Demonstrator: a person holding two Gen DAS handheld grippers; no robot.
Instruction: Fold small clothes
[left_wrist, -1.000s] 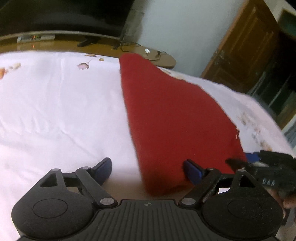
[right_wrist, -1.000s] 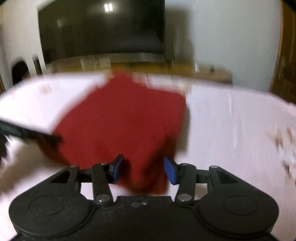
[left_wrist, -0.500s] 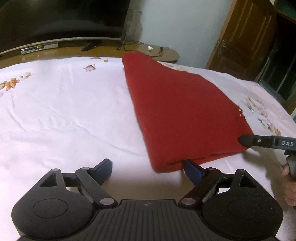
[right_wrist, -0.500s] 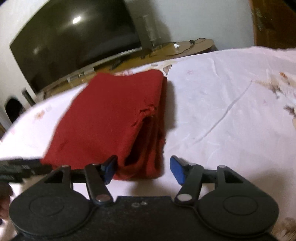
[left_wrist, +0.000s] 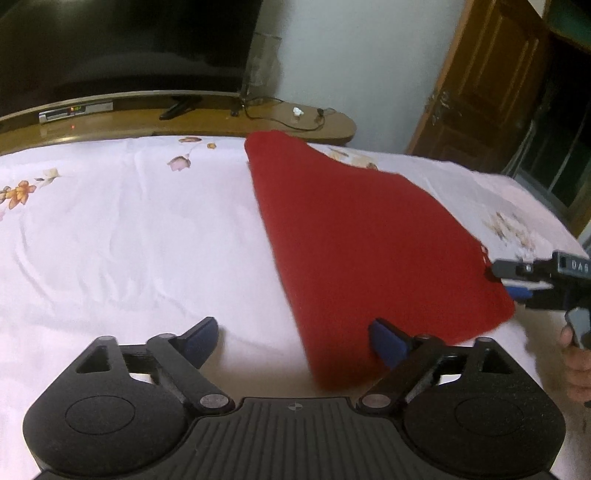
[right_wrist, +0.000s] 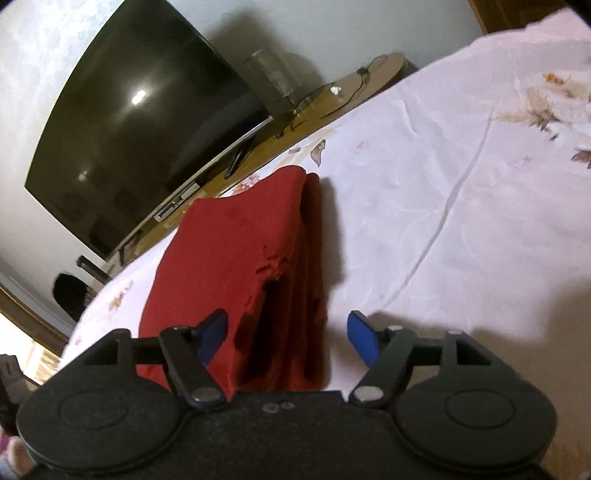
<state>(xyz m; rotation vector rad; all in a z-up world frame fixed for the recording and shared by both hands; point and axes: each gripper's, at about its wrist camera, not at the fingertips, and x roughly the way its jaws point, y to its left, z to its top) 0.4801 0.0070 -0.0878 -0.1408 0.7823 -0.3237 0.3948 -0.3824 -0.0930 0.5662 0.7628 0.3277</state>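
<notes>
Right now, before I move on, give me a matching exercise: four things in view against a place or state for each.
Things:
1. red cloth
2. left tool
3. television
4. bedsheet

Places or states:
A. pale, with flower prints
B. folded, lying on the bed
C. dark screen, on the wooden stand
D. open, nothing gripped

Pairs: 1-B, 2-D, 3-C, 4-A

Both grippers tilt downward. The left gripper (left_wrist: 291, 341) stands wide, jaws just opened further. At its three o'clock the right gripper (right_wrist: 288, 336) has been opening, pads pressing nothing.
</notes>
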